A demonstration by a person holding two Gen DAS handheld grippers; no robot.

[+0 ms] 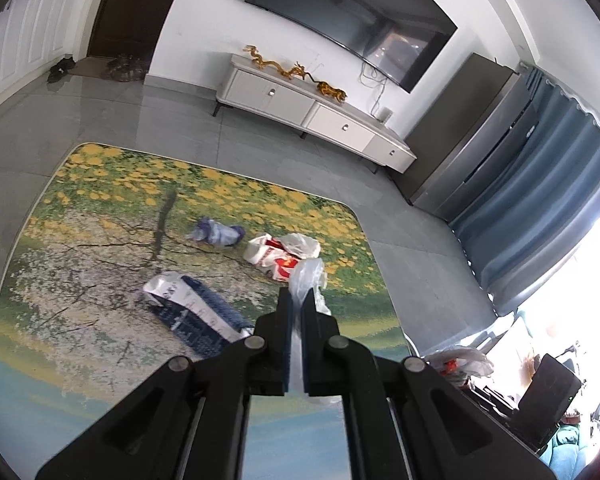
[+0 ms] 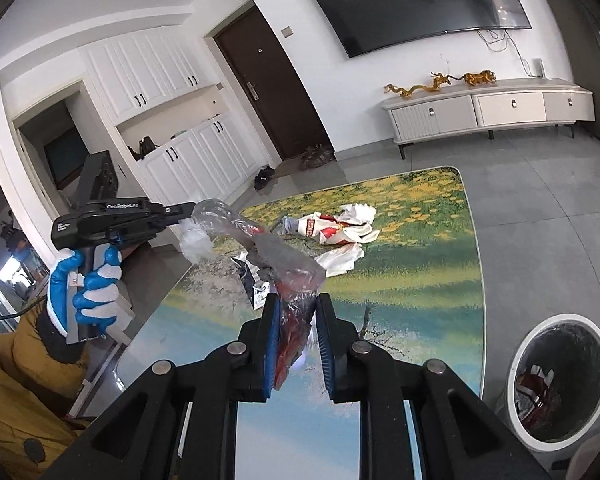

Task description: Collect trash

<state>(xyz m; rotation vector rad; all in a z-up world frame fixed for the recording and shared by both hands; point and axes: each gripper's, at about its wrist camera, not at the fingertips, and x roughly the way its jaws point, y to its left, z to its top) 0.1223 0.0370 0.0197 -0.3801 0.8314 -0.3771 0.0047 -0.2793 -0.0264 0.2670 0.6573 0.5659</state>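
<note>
— Both tongs grip one clear plastic wrapper (image 2: 260, 248): left tongs (image 2: 188, 212) pinched tight on one end, right tongs (image 2: 298, 312) clamped on the other, wrapper stretched between them above the tabletop (image 2: 440, 280).

— And the bin (image 2: 556, 380)?

— Down to the right of the right tongs, so that hand looks nearer. More wrappers (image 1: 280, 256) lie ahead of the left tongs.

Two grippers: left gripper (image 2: 190, 210), right gripper (image 2: 298, 320). One clear plastic bag (image 2: 260, 244) held between both. Three wrappers on table: purple (image 1: 220, 232), red-white (image 1: 278, 254), blue-white (image 1: 192, 312). One bin (image 2: 518, 364). One gloved hand (image 2: 88, 292).
</note>
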